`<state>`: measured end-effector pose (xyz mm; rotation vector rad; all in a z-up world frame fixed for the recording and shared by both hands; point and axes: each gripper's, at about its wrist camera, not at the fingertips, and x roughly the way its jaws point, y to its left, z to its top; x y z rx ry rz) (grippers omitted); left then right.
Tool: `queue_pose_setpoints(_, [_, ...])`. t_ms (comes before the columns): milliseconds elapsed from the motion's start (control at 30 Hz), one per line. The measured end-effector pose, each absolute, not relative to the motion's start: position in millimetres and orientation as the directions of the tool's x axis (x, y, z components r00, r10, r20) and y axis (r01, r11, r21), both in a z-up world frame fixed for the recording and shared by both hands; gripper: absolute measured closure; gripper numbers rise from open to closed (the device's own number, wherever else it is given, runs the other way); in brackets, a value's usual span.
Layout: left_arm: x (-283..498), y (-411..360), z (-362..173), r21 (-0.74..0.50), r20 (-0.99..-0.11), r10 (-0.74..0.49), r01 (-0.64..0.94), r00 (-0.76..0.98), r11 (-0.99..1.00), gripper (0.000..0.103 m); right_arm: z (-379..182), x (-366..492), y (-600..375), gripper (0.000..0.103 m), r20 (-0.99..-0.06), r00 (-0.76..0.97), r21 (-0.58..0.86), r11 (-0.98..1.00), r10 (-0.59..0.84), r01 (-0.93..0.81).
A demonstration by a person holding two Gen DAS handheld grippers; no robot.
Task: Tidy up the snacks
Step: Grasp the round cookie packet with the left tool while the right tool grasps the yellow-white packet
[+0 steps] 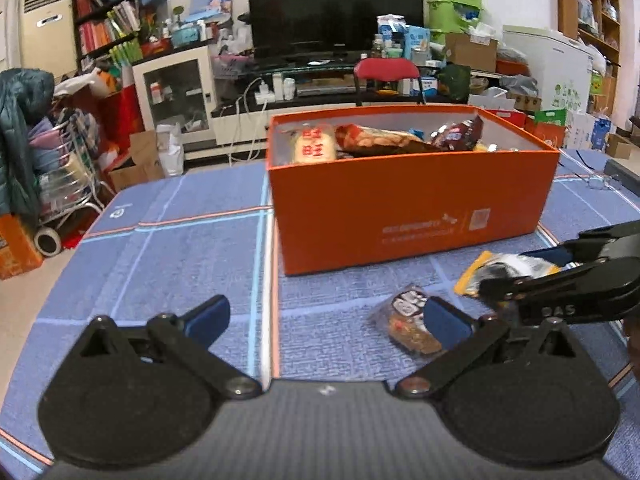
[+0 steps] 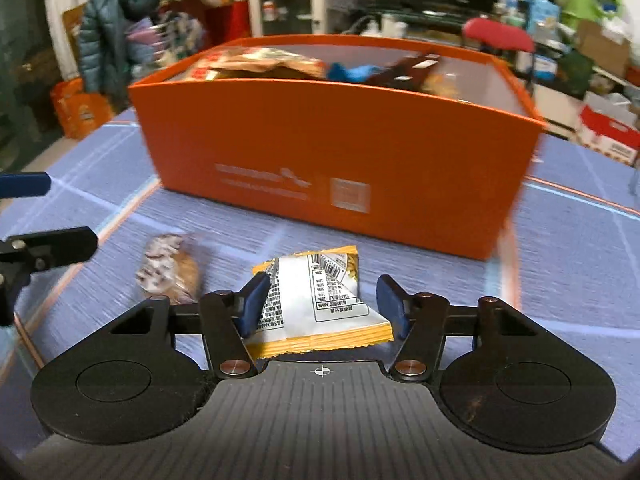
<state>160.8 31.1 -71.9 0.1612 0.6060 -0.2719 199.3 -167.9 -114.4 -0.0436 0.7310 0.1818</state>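
Observation:
An orange box [image 2: 280,136] stands on the blue cloth with several snack packets inside it. In front of it lies a yellow and silver packet [image 2: 320,292]. My right gripper [image 2: 320,304] is low over the cloth with this packet between its blue pads; the left pad touches its edge and the right pad stands just clear. To the left lies a small clear-wrapped brown snack [image 1: 404,320]. My left gripper [image 1: 326,318] is wide open above the cloth, its right pad [image 1: 444,322] just beside that snack and nothing between its pads.
The blue checked cloth [image 1: 180,240] covers the table, and its left edge drops to the floor. A red chair [image 1: 386,70] stands behind the box. The room beyond is crowded with a TV stand, shelves, boxes and a rack of clothes.

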Motion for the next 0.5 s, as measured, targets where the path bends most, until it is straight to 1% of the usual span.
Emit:
queue_pose_setpoints(67, [160, 21, -73, 0.078, -0.587, -0.188, 0.286, 0.788, 0.955, 0.001, -113, 189, -176, 0.057, -0.664, 0.739, -0.003, 0.987, 0.116, -0.158])
queue_pose_setpoints(133, [161, 9, -75, 0.076, -0.592, -0.176, 0.272, 0.786, 0.959, 0.001, -112, 179, -181, 0.054, -0.662, 0.742, -0.010, 0.989, 0.105, -0.148])
queue_pose_setpoints(200, [164, -4, -77, 0.061, -0.598, -0.138, 0.217, 0.789, 0.974, 0.001, -115, 171, -183, 0.039, -0.657, 0.750, -0.031, 0.991, 0.080, -0.133])
queue_pose_setpoints(233, [167, -10, -78, 0.038, -0.605, -0.132, 0.194, 0.785, 0.980, 0.001, -116, 168, -184, 0.039, -0.657, 0.749, -0.030, 0.990, 0.084, -0.138])
queue_pose_setpoints(300, [172, -21, -80, -0.011, -0.618, -0.136, 0.165, 0.774, 0.986, 0.001, -117, 164, -185, 0.043, -0.656, 0.748, -0.020, 0.989, 0.098, -0.148])
queue_pose_setpoints(500, [194, -32, -103, -0.068, -0.685, -0.084, 0.052, 0.723, 0.996, 0.001, -123, 160, -190, 0.043, -0.634, 0.765, -0.004, 0.989, 0.113, -0.150])
